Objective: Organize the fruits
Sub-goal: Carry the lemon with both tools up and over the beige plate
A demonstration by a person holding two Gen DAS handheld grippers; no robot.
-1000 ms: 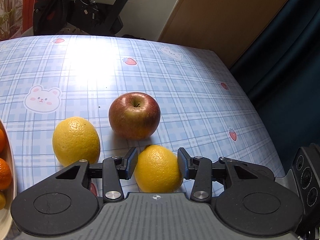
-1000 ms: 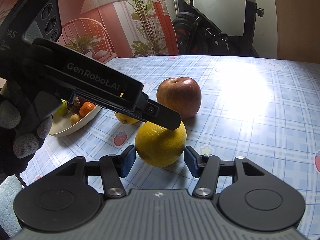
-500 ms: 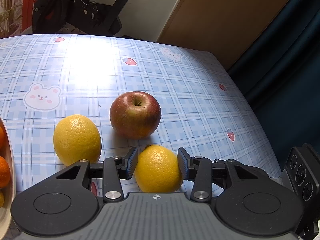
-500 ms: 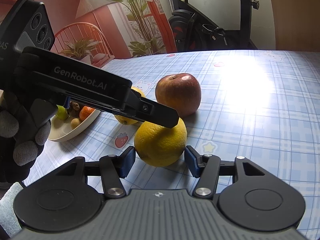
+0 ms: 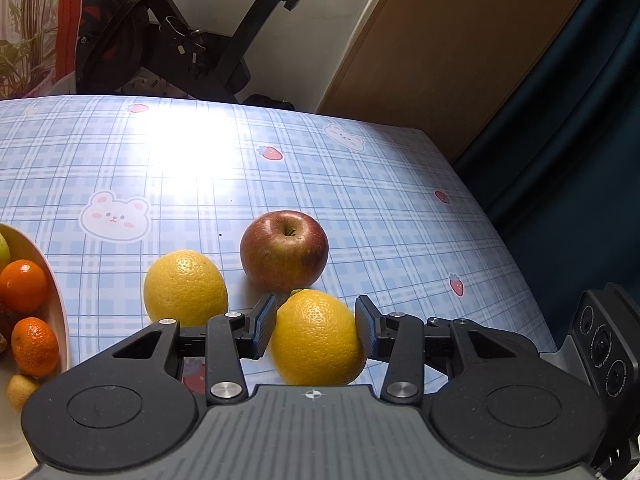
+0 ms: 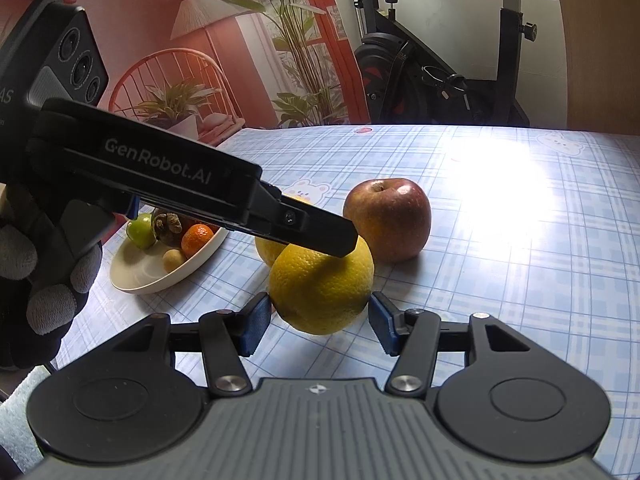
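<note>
Left wrist view: left gripper (image 5: 316, 330) clamps the near yellow citrus (image 5: 318, 338), just lifted beside the apple (image 5: 285, 250). Right gripper (image 6: 318, 322) empty, part-open. Advice: carry steadily to the bowl (image 6: 160, 276), release low among the tangerines.

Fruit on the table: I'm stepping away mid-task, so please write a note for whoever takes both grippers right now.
Left gripper: shut on the near yellow fruit, pads on both its sides.
Right gripper: open, empty, fingers either side of that same fruit without touching.
On the table: second yellow fruit and apple, loose beside the bowl.
Done: bowl holds small oranges and other small fruit.
Left: put the held fruit in the bowl, then probably the other two.
</note>
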